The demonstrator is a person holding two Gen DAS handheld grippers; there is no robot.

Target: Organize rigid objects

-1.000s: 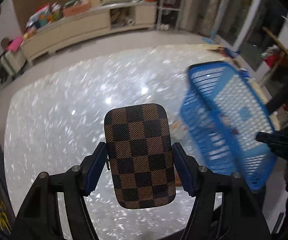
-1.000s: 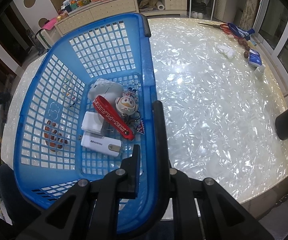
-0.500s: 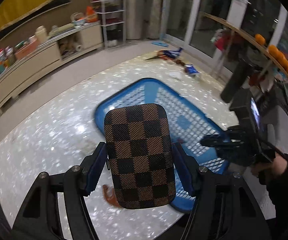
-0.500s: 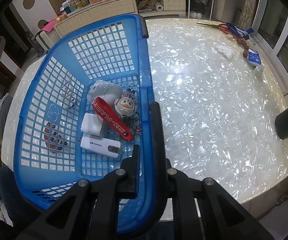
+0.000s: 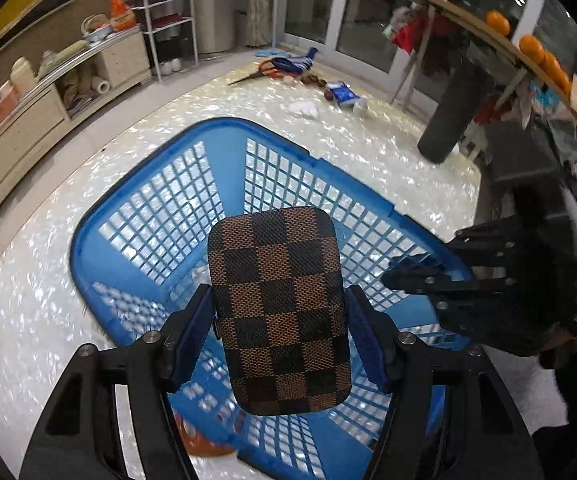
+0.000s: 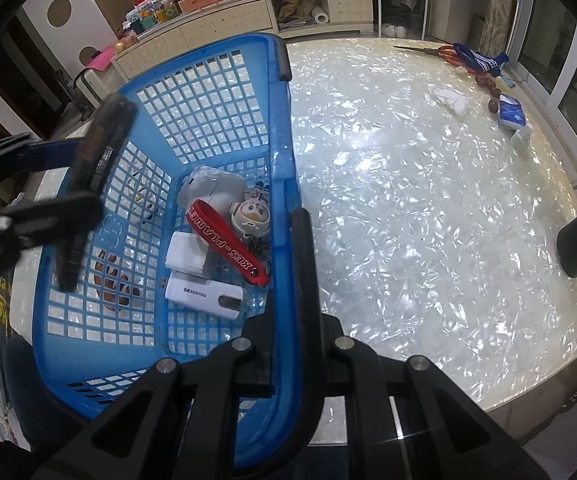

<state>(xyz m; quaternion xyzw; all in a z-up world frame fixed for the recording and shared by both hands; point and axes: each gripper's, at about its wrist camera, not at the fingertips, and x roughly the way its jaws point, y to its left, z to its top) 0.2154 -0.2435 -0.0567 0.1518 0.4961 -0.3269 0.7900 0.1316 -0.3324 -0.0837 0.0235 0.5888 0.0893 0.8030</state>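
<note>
A brown checkered case [image 5: 276, 312] sits clamped between the blue pads of my left gripper [image 5: 280, 332], held above the blue basket [image 5: 224, 124]. Seen edge-on in the right wrist view, the case [image 6: 104, 140] hangs over the basket's left side. My right gripper [image 6: 288, 276] is shut on the basket's right rim [image 6: 286, 152] and appears as a black shape [image 5: 448, 284] in the left wrist view. Inside the basket lie a white power bank [image 6: 204, 294], a red strap [image 6: 224, 246], an astronaut figure [image 6: 250, 216] and a white charger [image 6: 186, 256].
The basket stands on a pearly white table [image 6: 428, 200]. Scissors [image 6: 436, 52], a blue cloth [image 6: 484, 60] and a tissue pack [image 6: 512, 110] lie at its far edge. A black cylinder [image 5: 452, 116] stands at the table's right side. A brown object [image 6: 108, 280] shows through the basket's floor.
My left gripper has swung across the table with the case and now hangs over the basket. The right gripper and the basket have stayed put.
</note>
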